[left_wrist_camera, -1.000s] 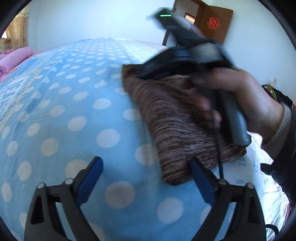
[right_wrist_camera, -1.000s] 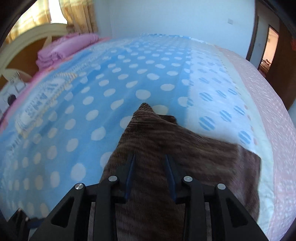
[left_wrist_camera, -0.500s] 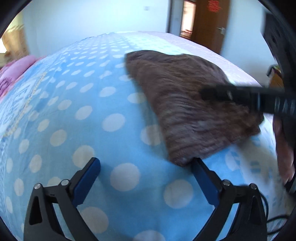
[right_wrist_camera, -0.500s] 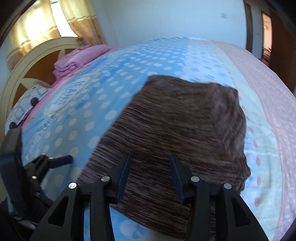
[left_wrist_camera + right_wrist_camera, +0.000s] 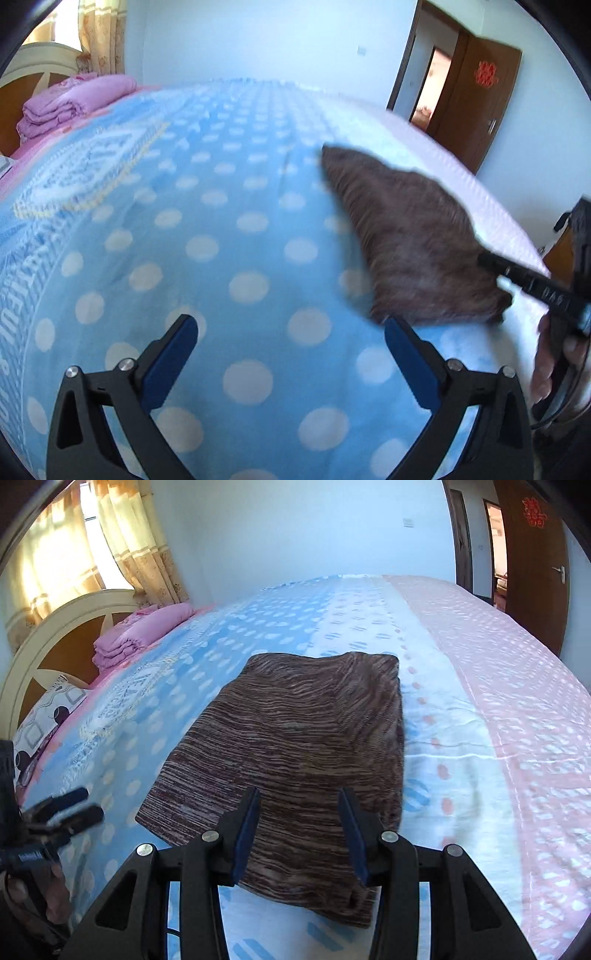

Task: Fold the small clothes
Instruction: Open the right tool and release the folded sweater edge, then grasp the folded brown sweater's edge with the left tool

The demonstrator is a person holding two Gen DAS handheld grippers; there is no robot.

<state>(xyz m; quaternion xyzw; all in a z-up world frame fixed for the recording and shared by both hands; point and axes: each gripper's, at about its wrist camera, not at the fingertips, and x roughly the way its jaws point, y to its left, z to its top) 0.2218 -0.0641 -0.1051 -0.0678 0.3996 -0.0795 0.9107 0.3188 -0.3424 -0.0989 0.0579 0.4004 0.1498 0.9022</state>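
Right tool [image 5: 299,827] released brown garment [image 5: 295,746], jaws parted, apparently backed off; garment now flat, folded.

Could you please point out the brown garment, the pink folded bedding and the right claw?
Brown garment [image 5: 295,738]: right wrist view, middle of its top face.
Pink folded bedding [image 5: 140,638]: right wrist view, stacked folds.
Right claw [image 5: 301,830]: right wrist view, midway between fingertips.

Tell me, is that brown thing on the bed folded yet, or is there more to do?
It looks folded: the brown striped knit garment lies as a flat rectangle on the polka-dot bedspread. Nothing is in hand: the right gripper and left gripper are both open. No other unfolded clothes are in view, so little seems left.
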